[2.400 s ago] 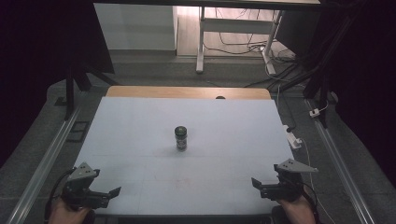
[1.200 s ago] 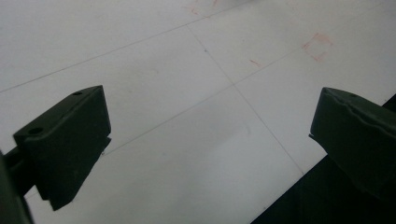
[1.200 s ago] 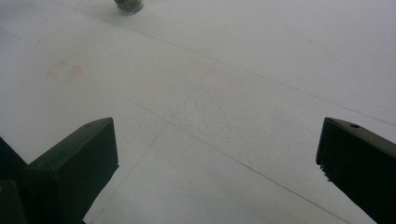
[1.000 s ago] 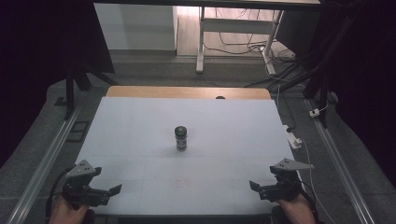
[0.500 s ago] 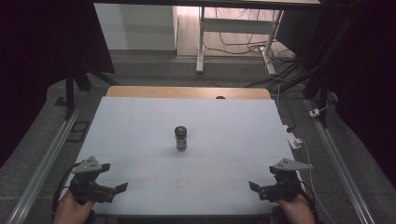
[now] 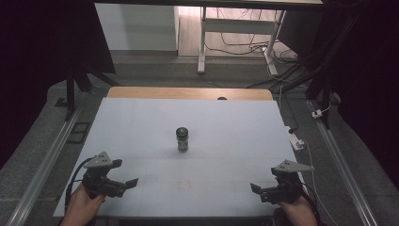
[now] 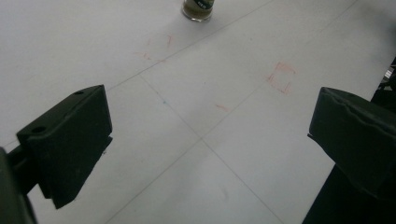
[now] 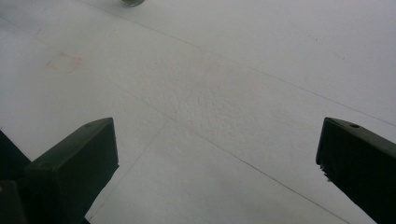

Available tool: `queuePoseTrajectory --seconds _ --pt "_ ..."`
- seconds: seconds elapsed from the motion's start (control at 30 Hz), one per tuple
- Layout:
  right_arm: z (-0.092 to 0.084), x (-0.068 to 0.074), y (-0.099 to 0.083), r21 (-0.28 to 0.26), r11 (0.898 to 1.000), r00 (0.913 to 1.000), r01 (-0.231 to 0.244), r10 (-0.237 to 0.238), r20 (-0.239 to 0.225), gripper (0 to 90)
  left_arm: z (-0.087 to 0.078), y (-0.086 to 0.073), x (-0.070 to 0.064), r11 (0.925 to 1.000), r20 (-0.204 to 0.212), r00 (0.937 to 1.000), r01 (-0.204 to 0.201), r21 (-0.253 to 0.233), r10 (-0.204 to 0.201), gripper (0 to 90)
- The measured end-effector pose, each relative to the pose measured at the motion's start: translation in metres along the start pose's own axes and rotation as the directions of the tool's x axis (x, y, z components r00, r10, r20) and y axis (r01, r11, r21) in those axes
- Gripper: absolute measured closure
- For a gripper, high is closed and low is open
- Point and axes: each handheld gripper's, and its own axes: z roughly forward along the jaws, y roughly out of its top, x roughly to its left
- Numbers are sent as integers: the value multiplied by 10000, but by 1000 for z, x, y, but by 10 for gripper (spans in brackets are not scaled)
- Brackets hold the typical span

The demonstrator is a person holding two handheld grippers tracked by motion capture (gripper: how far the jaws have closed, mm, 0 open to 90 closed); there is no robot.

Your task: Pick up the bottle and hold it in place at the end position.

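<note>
A white bench carries everything, scored with thin lines and faint red marks. At its near left corner the left claw hovers over the surface, jaws spread wide with nothing between them. At the near right corner the right claw is likewise spread and empty. A small dark-lidded jar stands upright at the bench's middle, well apart from both claws.

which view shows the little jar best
The high view: the jar stands whole and upright mid-table, dark lid on, apart from both grippers. The left gripper view catches just its base at the top edge; the right gripper view a sliver.
</note>
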Motion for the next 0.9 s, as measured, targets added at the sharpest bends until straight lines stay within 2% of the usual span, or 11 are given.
queuePoseTrajectory --seconds 0.2,0.37,0.47,0.67,0.77,0.9 --pt "0 0 0 2 10000 10000 26 -26 -10 0 13 10 1 9991 107 9991 -422 104 421 1" --pt "1 1 0 33 10000 10000 33 -33 12 0 25 20 2 9982 61 9984 -565 209 564 0" --pt "1 1 0 48 10000 10000 23 -23 10 0 31 26 2 9982 73 9983 -584 136 583 0" --pt "1 1 0 66 10000 10000 68 -68 16 0 48 40 4 9990 427 9984 -393 227 383 0" --pt "1 1 0 69 10000 10000 48 -49 7 0 56 48 4 9976 355 9979 -552 422 537 0" --pt "1 1 0 81 10000 10000 53 -53 10 0 66 58 5 9968 206 9973 -718 364 710 0"
